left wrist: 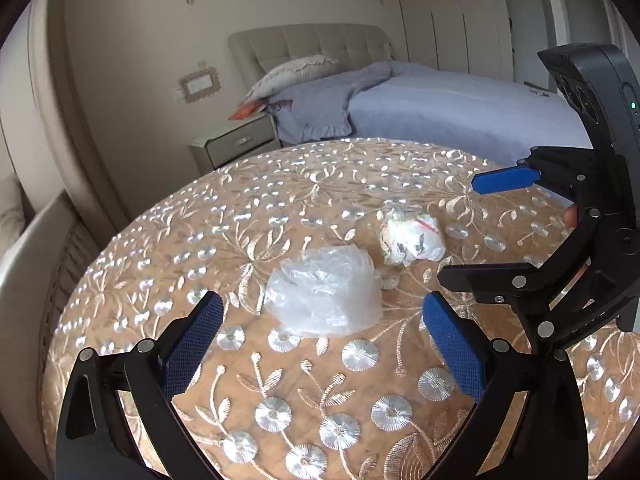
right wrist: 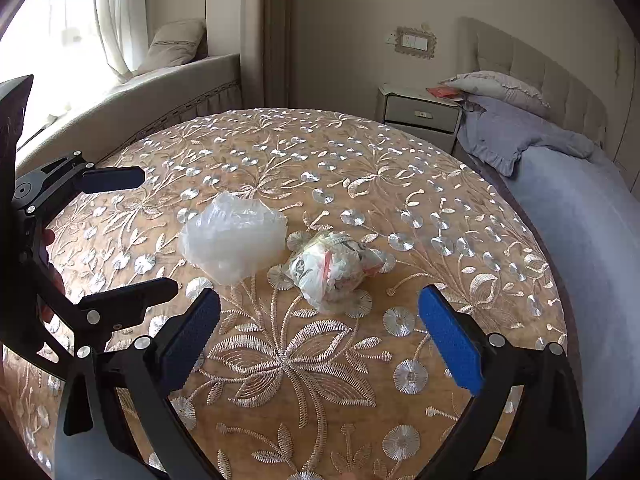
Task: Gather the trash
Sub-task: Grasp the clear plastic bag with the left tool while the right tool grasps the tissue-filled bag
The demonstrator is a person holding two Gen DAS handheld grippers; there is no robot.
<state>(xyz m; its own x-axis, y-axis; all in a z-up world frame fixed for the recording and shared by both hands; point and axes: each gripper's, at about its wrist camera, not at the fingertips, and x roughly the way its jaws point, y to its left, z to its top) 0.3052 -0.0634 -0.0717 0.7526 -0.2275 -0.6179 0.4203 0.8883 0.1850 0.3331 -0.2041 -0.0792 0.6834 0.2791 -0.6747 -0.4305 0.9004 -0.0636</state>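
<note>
A crumpled clear plastic bag lies on the round embroidered table. A wadded white wrapper with red and grey print lies just right of it. My left gripper is open, fingers straddling the clear bag from the near side, above the cloth. In the right wrist view the clear bag sits left and the printed wad sits centre. My right gripper is open, just short of the wad. Each gripper shows in the other's view: right one, left one.
A bed with blue-grey bedding stands behind the table, with a nightstand beside it. A cushioned window seat runs along the left. The table edge curves near the bed.
</note>
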